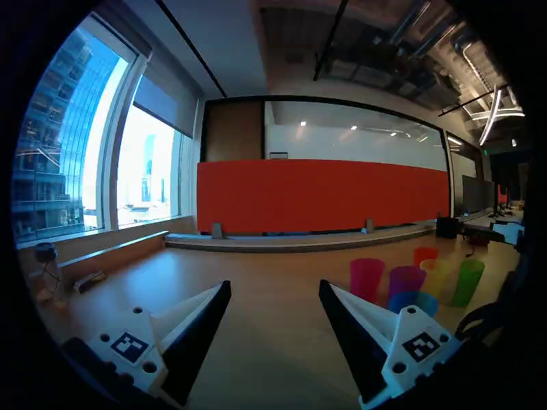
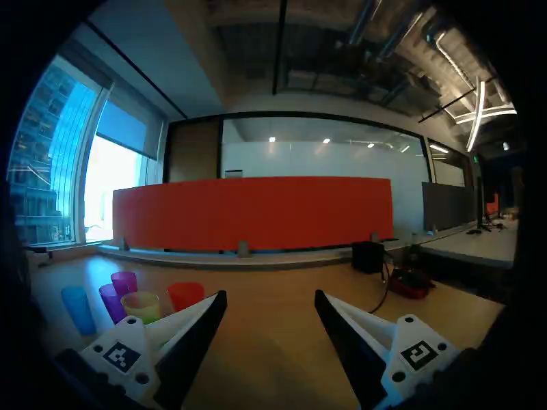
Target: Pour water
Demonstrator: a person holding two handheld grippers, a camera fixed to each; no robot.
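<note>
Several coloured plastic cups stand in a cluster on the wooden table. In the left gripper view they sit to the right of my fingers: a pink cup (image 1: 366,277), a purple cup (image 1: 406,280), a blue cup (image 1: 417,301), a yellow one (image 1: 437,273) and a green one (image 1: 469,280). The left gripper (image 1: 273,287) is open and holds nothing. In the right gripper view the cups are at the lower left: a blue cup (image 2: 78,309), a purple cup (image 2: 124,281), a yellow-green cup (image 2: 141,305) and a red cup (image 2: 186,294), partly behind my left finger. The right gripper (image 2: 270,297) is open with nothing in it.
A long orange partition (image 2: 253,213) closes off the table's far edge. A black box (image 2: 368,256), a red object (image 2: 411,282) and a cable lie to the right. Large windows (image 1: 75,164) and a ledge run along the left, with small items (image 1: 89,280) near them.
</note>
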